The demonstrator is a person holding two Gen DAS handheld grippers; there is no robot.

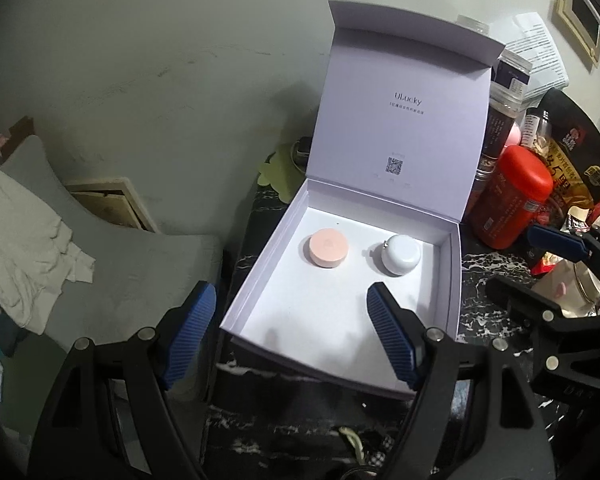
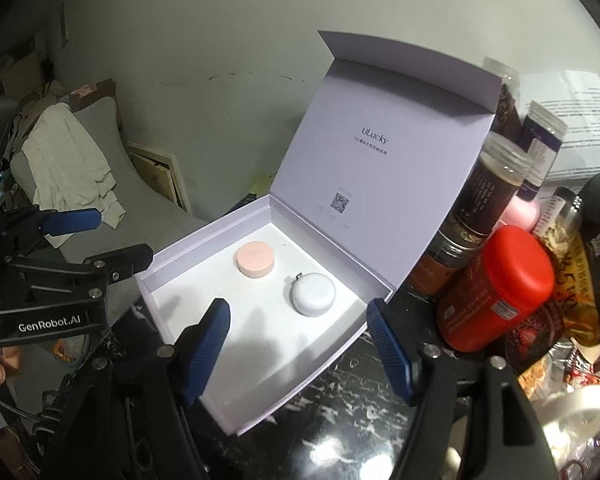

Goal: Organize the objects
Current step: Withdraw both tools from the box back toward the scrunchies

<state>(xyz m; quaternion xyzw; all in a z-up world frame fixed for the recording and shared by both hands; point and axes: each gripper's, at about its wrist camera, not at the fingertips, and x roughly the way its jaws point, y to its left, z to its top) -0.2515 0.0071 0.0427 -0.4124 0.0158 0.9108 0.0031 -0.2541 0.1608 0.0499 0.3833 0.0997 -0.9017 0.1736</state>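
Observation:
A pale lilac gift box (image 1: pixel 256 272) (image 2: pixel 168 276) stands open on the black marble table, its lid (image 1: pixel 404 120) (image 2: pixel 380 160) upright at the back. Inside lie a round pink case (image 1: pixel 327 247) (image 2: pixel 255 259) and a round white case (image 1: pixel 401 255) (image 2: pixel 313 294), side by side and apart. My left gripper (image 1: pixel 290 336) is open and empty, hovering over the box's front left corner. My right gripper (image 2: pixel 298 346) is open and empty above the box's front right edge. The left gripper shows at the left of the right wrist view (image 2: pixel 112 236).
A red canister (image 1: pixel 512 196) (image 2: pixel 500 288), dark spice jars (image 2: pixel 488 184) and snack bags (image 1: pixel 580 156) crowd the table right of the box. A grey cushion with a white cloth (image 1: pixel 24 232) lies left, below the table edge. A white cup (image 2: pixel 580 412) sits at the right front.

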